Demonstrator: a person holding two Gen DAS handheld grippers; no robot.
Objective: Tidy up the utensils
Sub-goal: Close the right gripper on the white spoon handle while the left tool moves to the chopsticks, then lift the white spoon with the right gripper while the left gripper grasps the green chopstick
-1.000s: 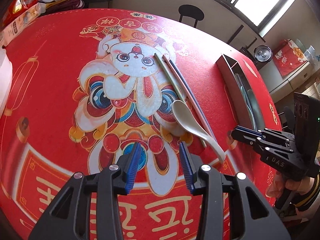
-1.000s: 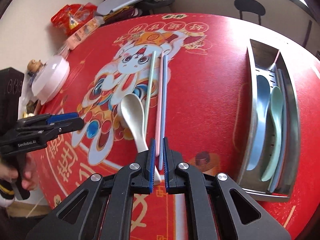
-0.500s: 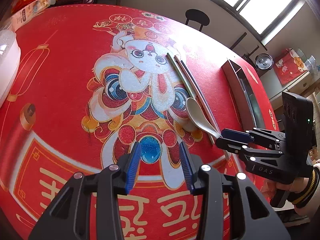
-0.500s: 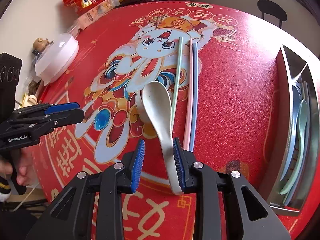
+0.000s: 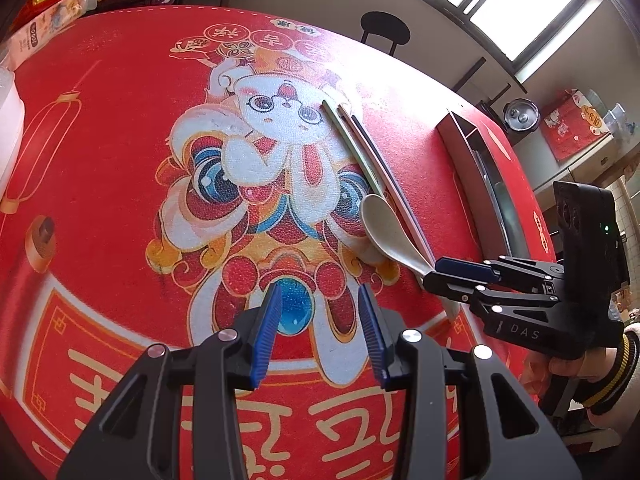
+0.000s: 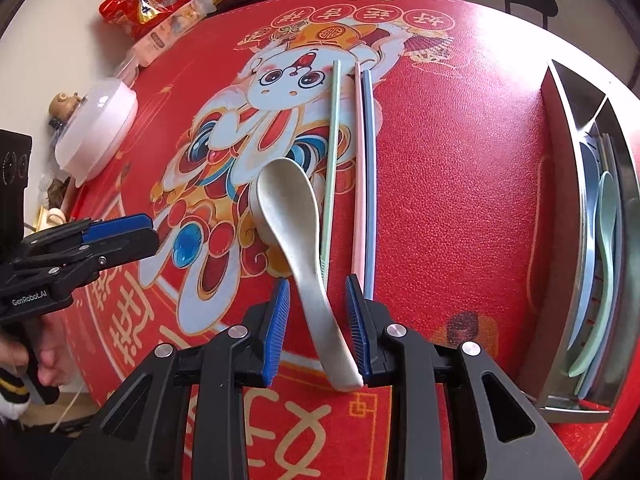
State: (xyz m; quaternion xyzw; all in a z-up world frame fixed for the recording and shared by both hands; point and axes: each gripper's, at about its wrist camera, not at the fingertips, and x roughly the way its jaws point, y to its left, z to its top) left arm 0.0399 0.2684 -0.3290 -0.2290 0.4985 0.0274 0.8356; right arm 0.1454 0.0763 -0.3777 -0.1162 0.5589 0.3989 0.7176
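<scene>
Near edge of the red surface point(image 6: 460, 184): right gripper point(image 6: 320, 316) straddling the handle of the beige spoon point(image 6: 296, 232), jaws closing, handle between the pads but not yet pinched; right pad touching or nearly touching the handle, left pad clear of it.
Spoon position: bowl far and slightly left on the printed figure, handle running near and right, tail end lying past the right pad.
Left gripper point(image 5: 320, 332): jaws spread and empty, hovering over the blue jewel of the print, well apart from the spoon.
Neighbours: green chopstick point(image 6: 332, 160) just beside the spoon's right edge, perhaps touching; pink chopstick point(image 6: 359, 168) and blue chopstick point(image 6: 370, 168) side by side further right, near ends close to the right pad.
Destination: metal tray point(image 6: 560, 128) at the far right, already holding a blue and a green spoon.
Risk, off-centre grip: handle sitting against one pad, so likely to swivel or skid as the other pad arrives.
Risk, curved smooth handle: probable squirting out near its tail, or a bowl-heavy droop once lifted.
Risk, chopsticks: right pad liable to catch a near tip, dragging or scattering the row.
Risk, tray: tilted spoon likely to clip the rim or land across the spoons inside.
</scene>
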